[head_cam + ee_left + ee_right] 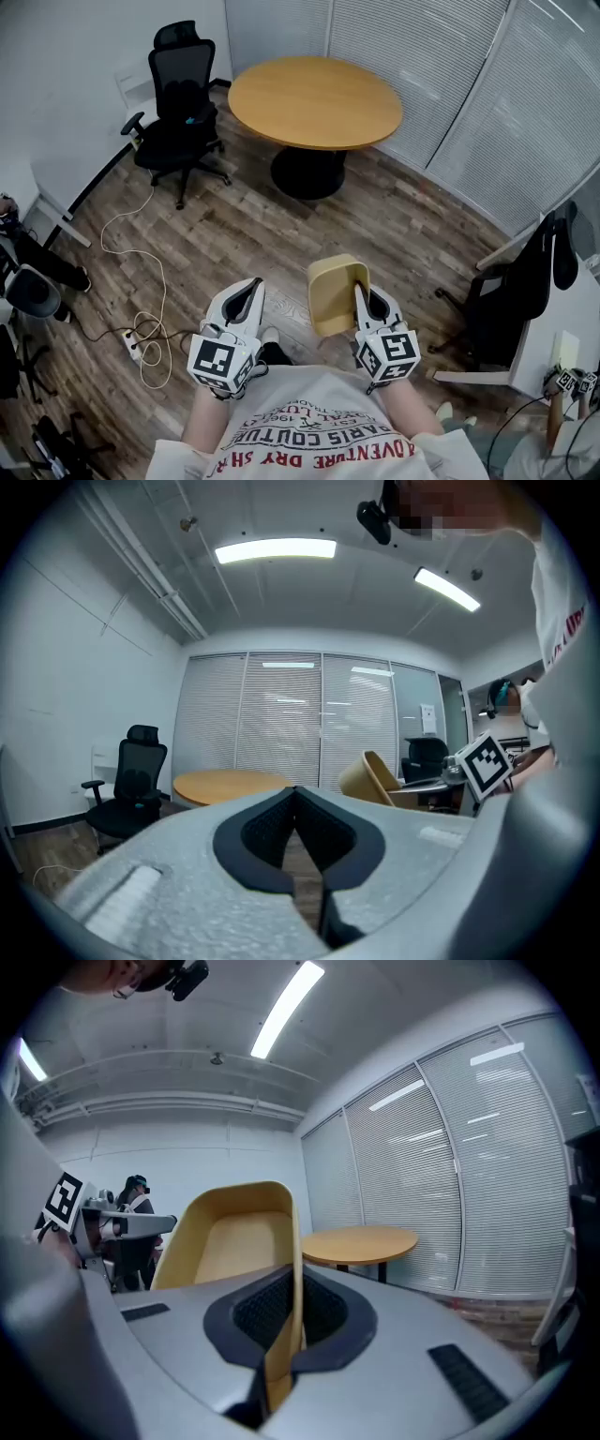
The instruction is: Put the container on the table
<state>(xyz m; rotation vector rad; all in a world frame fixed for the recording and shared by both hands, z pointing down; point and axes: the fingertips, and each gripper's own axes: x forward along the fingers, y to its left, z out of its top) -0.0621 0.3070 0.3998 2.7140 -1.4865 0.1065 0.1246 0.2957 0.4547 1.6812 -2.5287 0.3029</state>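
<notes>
Close to your chest, your right hand-held gripper (291,1321) is clenched on one wall of the container (234,1237), with the thin rim pinched between the pads. That grip holds the container in the air just ahead of you, tilted rather than level. It is a pale yellow tub, smooth, round-cornered and empty inside. Your left hand-held gripper (298,822) rides beside it, jaws closed together on nothing, probably kept free because one grip is enough for so light a load. Beneath both is wood floor (234,234). The round surface (314,98) stands well ahead and bare, so you likely need to walk there before setting the container down.
</notes>
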